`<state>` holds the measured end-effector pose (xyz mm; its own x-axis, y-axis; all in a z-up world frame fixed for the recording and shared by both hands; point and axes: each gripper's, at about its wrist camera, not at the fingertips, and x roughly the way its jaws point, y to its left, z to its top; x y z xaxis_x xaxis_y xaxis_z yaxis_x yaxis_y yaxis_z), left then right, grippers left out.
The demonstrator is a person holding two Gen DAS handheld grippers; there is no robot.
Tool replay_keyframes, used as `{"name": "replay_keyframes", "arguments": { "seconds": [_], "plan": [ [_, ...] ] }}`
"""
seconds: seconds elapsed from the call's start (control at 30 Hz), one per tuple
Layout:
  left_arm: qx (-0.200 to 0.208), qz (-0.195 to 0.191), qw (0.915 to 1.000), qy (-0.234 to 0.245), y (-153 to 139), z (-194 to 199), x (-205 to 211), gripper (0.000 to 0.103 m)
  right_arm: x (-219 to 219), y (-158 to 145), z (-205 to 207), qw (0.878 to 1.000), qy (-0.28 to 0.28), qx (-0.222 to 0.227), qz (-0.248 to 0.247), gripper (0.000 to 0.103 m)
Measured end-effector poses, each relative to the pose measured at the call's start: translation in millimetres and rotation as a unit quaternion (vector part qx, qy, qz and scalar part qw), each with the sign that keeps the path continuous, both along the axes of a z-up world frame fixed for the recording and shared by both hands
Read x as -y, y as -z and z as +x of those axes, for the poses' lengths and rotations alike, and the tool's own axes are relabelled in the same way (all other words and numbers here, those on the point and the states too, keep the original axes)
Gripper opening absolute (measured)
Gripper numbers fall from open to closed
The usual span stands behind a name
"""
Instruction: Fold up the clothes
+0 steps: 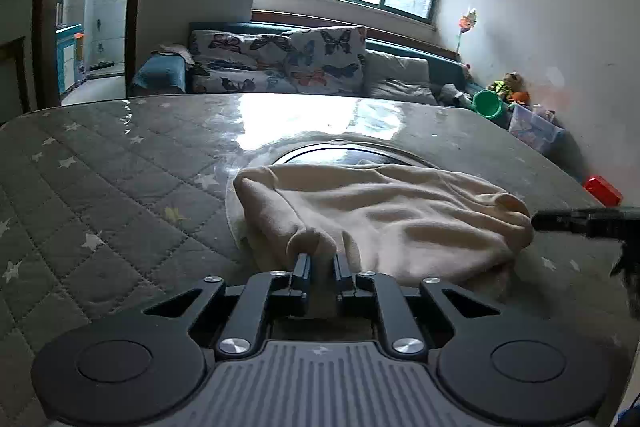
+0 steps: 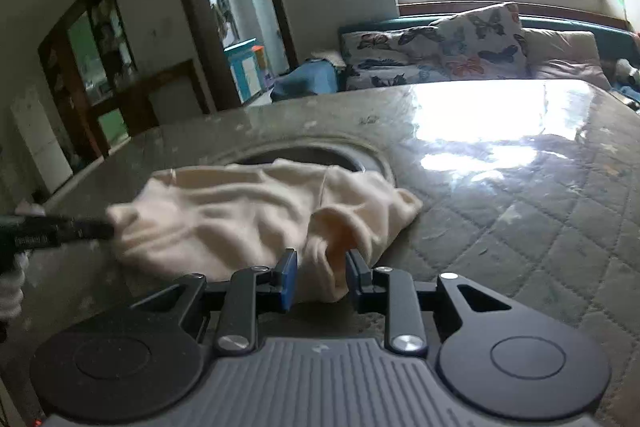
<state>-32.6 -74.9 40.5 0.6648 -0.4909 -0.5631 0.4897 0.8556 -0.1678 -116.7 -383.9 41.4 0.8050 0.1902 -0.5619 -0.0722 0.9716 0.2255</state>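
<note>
A cream-coloured garment (image 1: 384, 215) lies bunched on a quilted grey table cover with stars (image 1: 100, 187); it also shows in the right wrist view (image 2: 240, 219). My left gripper (image 1: 319, 261) is shut on a near fold of the garment, at its near left edge. My right gripper (image 2: 320, 259) is shut on a bunch of the cloth at the garment's near right edge. Each gripper shows in the other's view as a dark bar at the garment's far corner, the right one (image 1: 580, 221) and the left one (image 2: 60, 229).
A round dark recess (image 1: 344, 153) in the table lies partly under the garment. Behind the table stands a sofa with butterfly cushions (image 1: 312, 59). Toys, a green bucket (image 1: 488, 105), a plastic box and a red block (image 1: 602, 189) sit at the right wall. A doorway (image 2: 236, 27) opens at the left.
</note>
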Motion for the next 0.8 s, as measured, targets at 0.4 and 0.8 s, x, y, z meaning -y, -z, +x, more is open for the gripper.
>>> {"name": "replay_keyframes", "arguments": {
  "seconds": [0.4,0.8],
  "plan": [
    [-0.051,-0.04,0.9974,-0.032,5.7,-0.4,-39.5,0.003,12.9,12.3,-13.8,1.0,0.0,-0.022,0.003,0.006],
    [0.0,0.001,0.998,-0.064,-32.7,14.4,-35.9,0.022,7.6,-44.1,-2.3,0.998,-0.035,0.038,-0.042,0.016]
  ]
}}
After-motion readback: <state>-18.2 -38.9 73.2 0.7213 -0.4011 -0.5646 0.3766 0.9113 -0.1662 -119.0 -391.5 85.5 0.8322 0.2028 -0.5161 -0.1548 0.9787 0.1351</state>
